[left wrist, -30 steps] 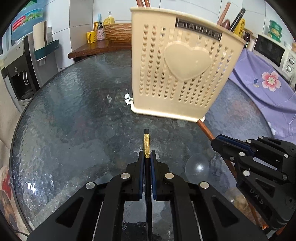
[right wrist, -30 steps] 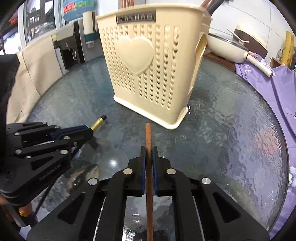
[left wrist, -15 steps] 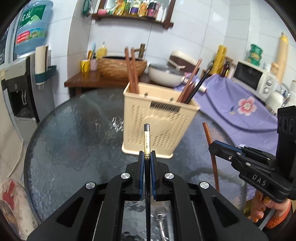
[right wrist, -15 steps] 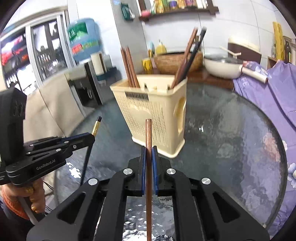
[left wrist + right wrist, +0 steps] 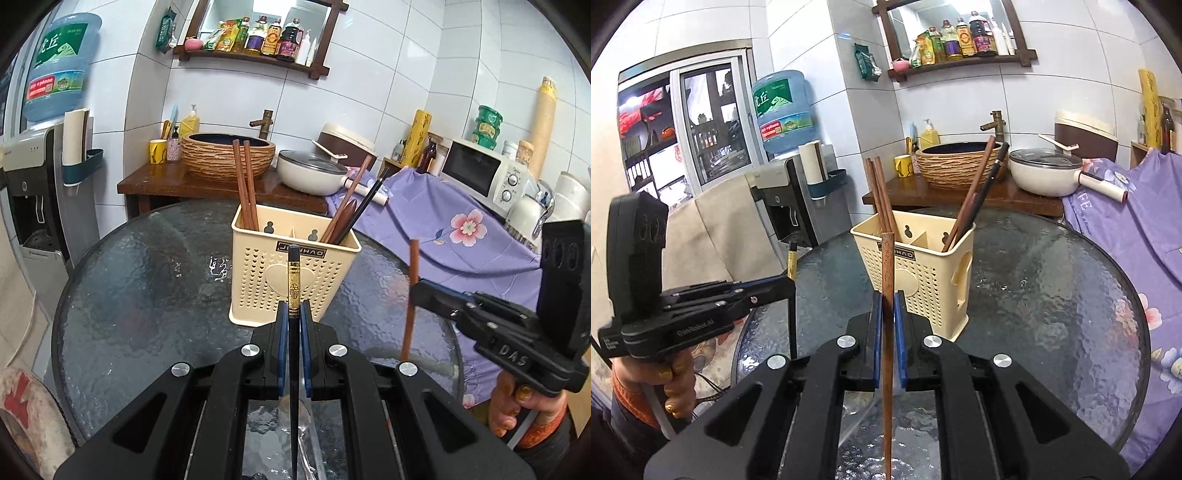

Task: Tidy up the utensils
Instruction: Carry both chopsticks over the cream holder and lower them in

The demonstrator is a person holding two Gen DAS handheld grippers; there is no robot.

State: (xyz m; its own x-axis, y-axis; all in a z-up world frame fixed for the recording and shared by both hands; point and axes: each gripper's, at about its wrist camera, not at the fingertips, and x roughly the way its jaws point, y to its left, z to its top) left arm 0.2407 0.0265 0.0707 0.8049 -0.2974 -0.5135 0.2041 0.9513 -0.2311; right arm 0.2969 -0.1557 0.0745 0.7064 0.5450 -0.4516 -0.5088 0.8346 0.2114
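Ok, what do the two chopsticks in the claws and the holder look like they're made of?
Left claw's chopstick: glossy black with a gold printed band, probably lacquered wood or an alloy; the look leaves it open. Right claw's chopstick: matte reddish brown with visible grain, likely wood. Holder: cream moulded plastic, judging by the punched heart holes and raised heart.

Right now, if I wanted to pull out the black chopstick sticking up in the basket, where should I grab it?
Grab the thin black chopstick near its free top end, coming from above. It leans to the right out of the right compartment of the cream perforated plastic basket, beside a brown wooden chopstick, so pinch across it and lift along its slant.
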